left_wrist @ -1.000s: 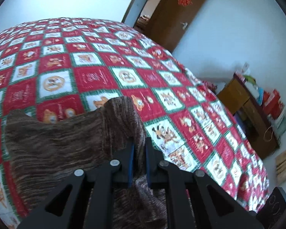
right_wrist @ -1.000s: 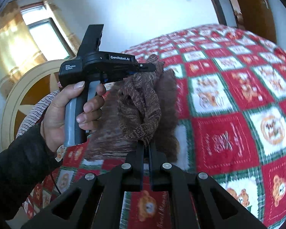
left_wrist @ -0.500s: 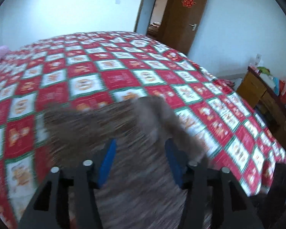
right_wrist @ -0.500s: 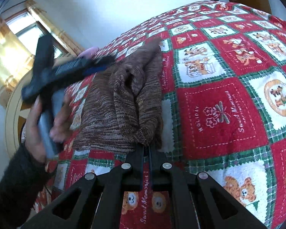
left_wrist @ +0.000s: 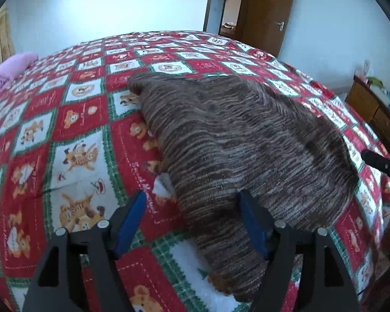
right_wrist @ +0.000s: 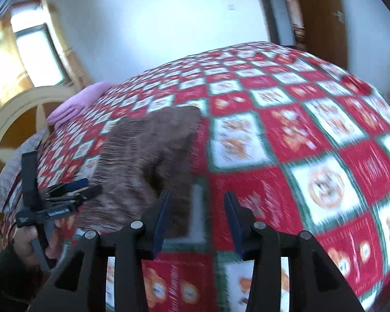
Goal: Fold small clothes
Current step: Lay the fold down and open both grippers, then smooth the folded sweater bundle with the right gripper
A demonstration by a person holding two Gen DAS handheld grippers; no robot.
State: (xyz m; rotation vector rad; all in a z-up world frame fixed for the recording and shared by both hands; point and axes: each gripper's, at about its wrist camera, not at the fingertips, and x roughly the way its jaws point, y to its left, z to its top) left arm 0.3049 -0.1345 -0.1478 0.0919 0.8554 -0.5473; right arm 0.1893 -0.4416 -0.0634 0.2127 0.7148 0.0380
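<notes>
Left wrist view: the left gripper (left_wrist: 192,223) has let go, fingers apart, and the sweater (left_wrist: 236,140) lies folded mid-frame on the bed (left_wrist: 65,135); right gripper (right_wrist: 195,218) also spread, empty.

Bedspread: red, white and green checked quilt (left_wrist: 72,135) with bear pictures, covering the bed.
Pillow: pink (left_wrist: 10,65), far left on the bed.
Door: brown wooden (left_wrist: 267,13), open, far right.
Cabinet: wooden (left_wrist: 371,106), right, by the wall.
Window: bright (right_wrist: 39,54), far left.
</notes>
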